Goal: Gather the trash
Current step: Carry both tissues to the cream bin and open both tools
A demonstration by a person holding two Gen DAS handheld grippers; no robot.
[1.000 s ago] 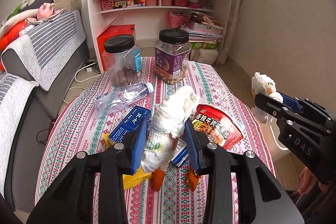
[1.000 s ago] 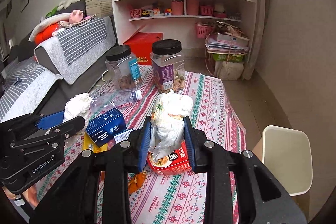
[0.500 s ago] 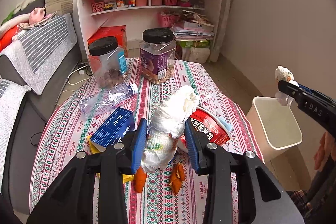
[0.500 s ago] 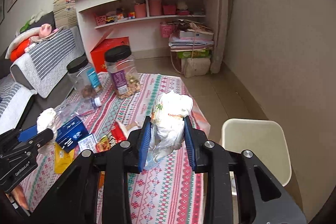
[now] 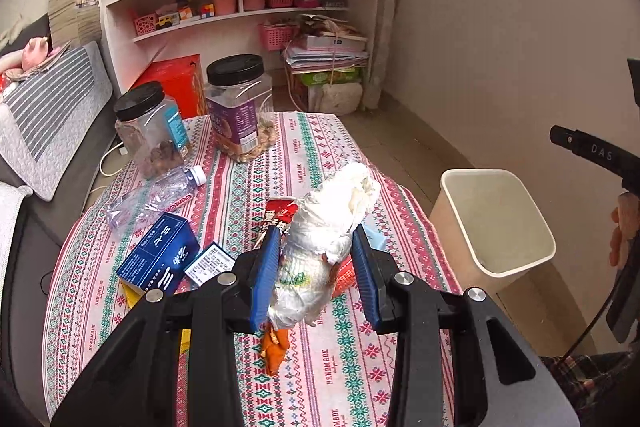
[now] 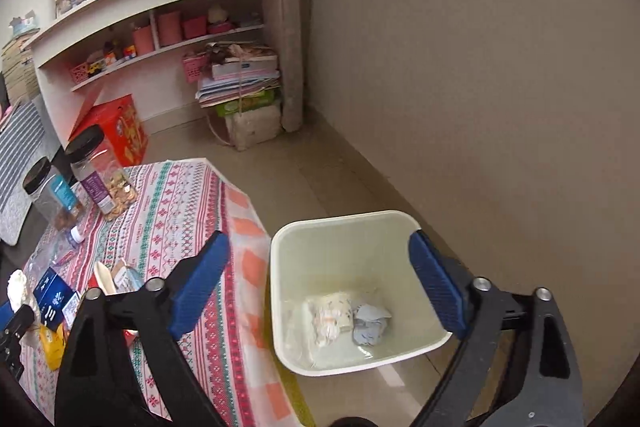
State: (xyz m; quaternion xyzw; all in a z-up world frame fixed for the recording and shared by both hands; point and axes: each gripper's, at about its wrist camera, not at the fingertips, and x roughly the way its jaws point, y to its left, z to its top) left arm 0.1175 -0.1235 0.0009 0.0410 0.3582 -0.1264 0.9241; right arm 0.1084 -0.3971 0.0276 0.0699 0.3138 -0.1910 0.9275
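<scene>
Right gripper (image 6: pixel 316 287) fingers spread wide over the bin (image 6: pixel 400 223) at lower center; left gripper (image 5: pixel 316 271) pinches a diaper (image 5: pixel 324 239), best carried squarely over the bin before letting go.

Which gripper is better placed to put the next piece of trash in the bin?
Left. The left gripper is shut on a white wad above the table; the right gripper hangs open and empty over the bin.

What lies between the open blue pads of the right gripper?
In the right wrist view, the cream plastic trash bin sits between the right gripper's pads, holding a white crumpled wad and grey crumpled paper.
</scene>
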